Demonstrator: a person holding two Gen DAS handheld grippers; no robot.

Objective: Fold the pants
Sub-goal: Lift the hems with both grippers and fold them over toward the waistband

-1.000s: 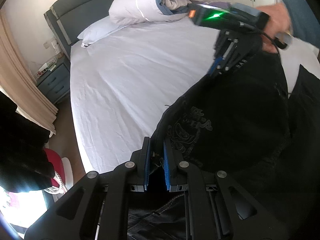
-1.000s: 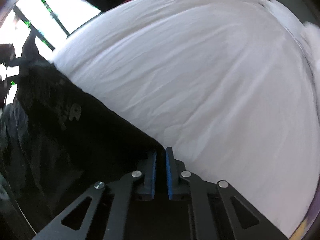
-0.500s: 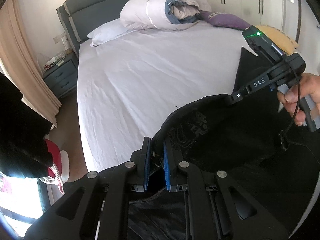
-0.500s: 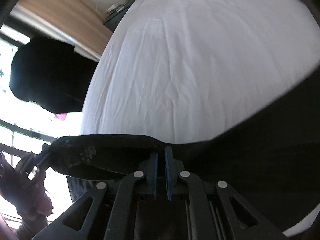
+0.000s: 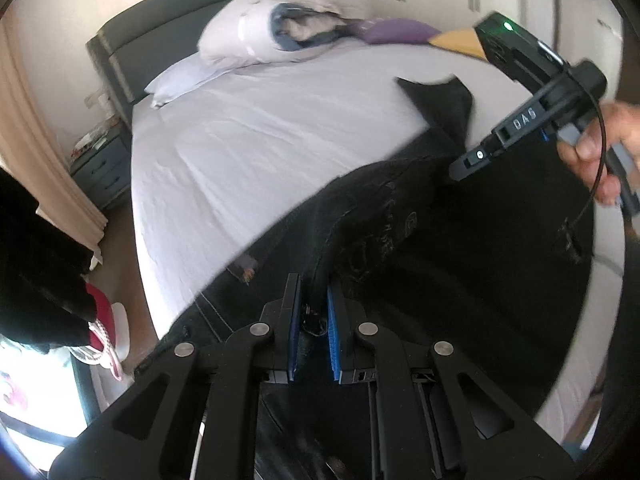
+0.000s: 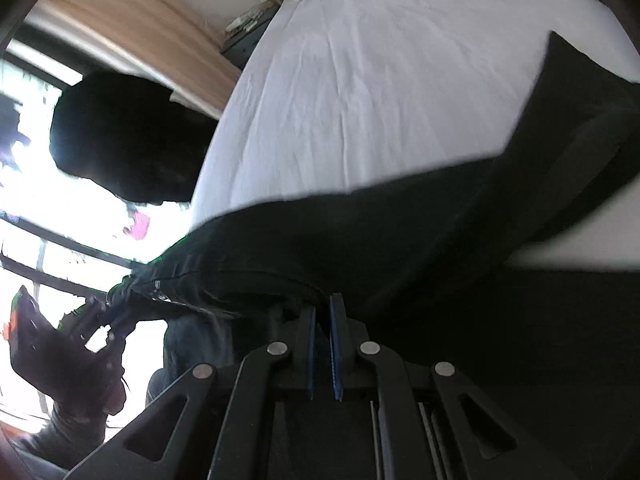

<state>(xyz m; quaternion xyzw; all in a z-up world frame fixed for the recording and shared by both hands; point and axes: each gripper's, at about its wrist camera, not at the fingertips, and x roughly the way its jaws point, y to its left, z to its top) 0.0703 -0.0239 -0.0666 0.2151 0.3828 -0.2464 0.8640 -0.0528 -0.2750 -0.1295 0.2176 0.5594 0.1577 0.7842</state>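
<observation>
Black pants hang stretched between my two grippers above the white bed. The left gripper is shut on one end of the top edge, with dark cloth pinched between its blue pads. At the upper right the right gripper, held by a hand, is shut on the other end. In the right wrist view the right gripper pinches the pants, and the left gripper shows backlit at the lower left. A pant leg end lies on the sheet.
A rolled duvet, a pillow and purple and yellow cushions lie at the dark headboard. A nightstand and curtain stand left of the bed. A red and white thing sits on the floor.
Both grippers have swept sideways and drawn apart, so the pants now stretch flatter and wider over the bed. The right gripper has rolled over. Both stay shut on the cloth.
</observation>
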